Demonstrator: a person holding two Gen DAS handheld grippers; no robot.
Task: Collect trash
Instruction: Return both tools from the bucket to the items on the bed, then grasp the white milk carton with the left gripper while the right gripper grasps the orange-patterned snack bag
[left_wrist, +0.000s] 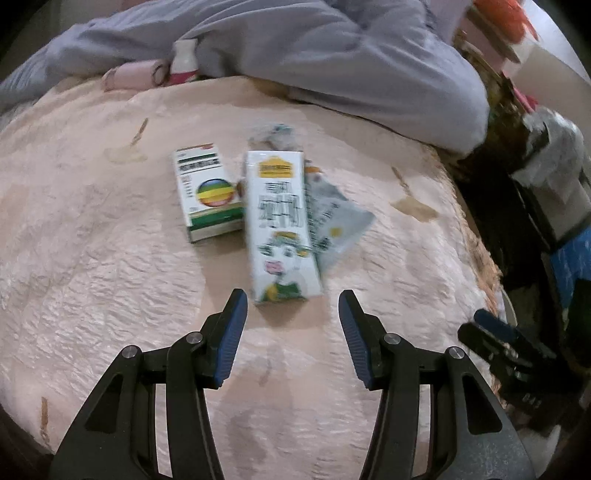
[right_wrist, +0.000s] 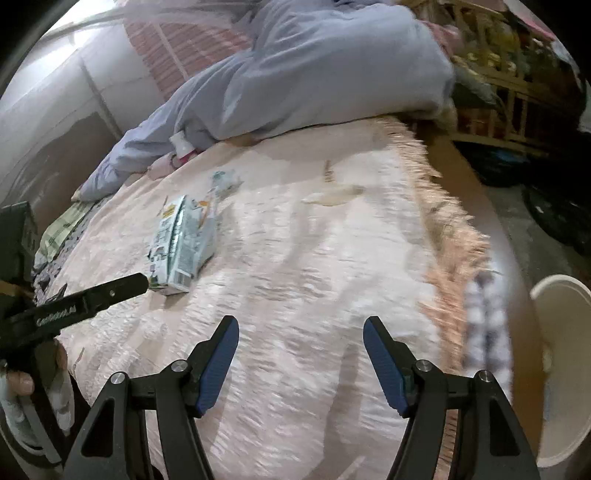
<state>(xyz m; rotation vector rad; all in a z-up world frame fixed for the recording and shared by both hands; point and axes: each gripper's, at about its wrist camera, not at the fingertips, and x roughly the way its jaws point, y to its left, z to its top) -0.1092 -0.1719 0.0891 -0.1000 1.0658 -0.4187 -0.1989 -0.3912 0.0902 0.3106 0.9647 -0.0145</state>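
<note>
Both grippers spread, empty, over the bed.
Left view alone shows the box (left_wrist: 208, 192) beside the carton (left_wrist: 282, 225); right view's bin (right_wrist: 561, 354) sits lower right.

Left gripper (left_wrist: 293, 306), right gripper (right_wrist: 301, 328).

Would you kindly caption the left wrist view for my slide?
Open left gripper nears a milk carton, small box and wrapper on a pink bedspread.

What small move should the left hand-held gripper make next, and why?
Probably ease the left hand-held gripper forward and down over the tall white cartoon-printed carton: its near end lies just ahead, between the open, empty jaws, flat on the pink bedspread.
</note>
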